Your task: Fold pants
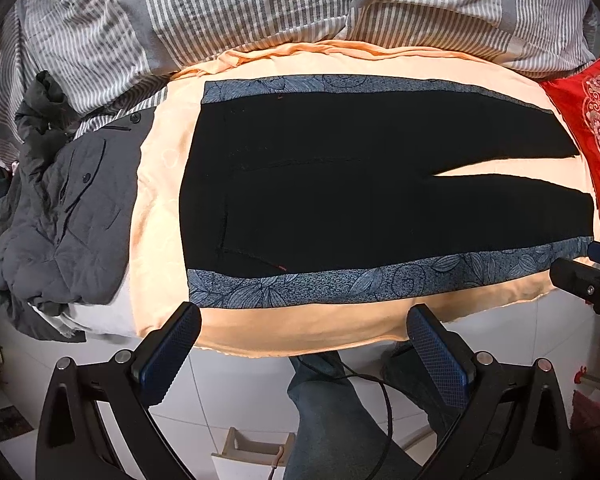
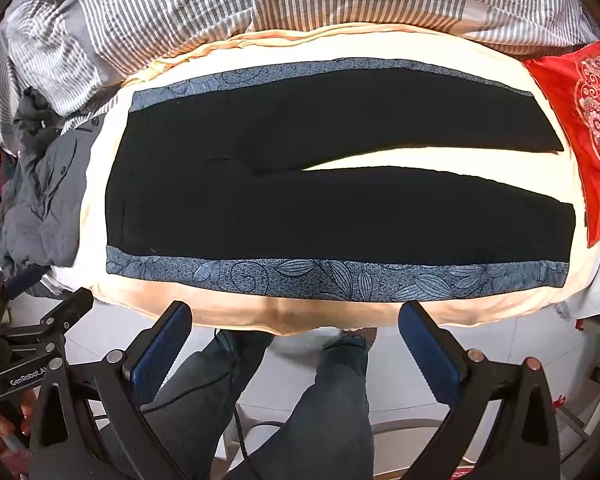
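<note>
Stage: start, no fold made | black pants with blue floral side bands (image 1: pixel 340 184) flat on peach bed sheet (image 1: pixel 160 184), ahead of both tools | left tool (image 1: pixel 304 332) wide, empty | right tool (image 2: pixel 296 320) wide, empty | all folds left.

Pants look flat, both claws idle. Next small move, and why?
Probably bring both open claws, left claw and right claw, forward to the near patterned edge of the pants: they lie unfolded, legs apart, and neither claw touches cloth yet.
</note>
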Tool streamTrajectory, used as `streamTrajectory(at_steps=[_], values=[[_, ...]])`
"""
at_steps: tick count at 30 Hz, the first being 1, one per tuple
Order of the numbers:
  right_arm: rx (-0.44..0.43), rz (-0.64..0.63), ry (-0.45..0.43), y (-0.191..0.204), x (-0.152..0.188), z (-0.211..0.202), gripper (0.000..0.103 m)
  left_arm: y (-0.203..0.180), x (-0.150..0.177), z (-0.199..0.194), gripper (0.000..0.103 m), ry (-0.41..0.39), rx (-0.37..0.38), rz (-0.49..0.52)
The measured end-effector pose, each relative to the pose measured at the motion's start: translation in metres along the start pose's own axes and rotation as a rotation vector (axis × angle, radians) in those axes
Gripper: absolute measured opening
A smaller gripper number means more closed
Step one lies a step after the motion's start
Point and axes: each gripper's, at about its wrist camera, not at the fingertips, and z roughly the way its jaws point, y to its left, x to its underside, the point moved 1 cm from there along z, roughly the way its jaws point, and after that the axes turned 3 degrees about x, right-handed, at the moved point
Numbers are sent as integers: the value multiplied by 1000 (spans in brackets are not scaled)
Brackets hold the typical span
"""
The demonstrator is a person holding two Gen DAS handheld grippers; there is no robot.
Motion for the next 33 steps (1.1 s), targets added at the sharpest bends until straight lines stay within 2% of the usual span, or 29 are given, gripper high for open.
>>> streamTrajectory(at_steps=[33], values=[[-6, -30, -8, 5, 9, -2, 103, -4, 9, -9, 103, -24, -33, 2]])
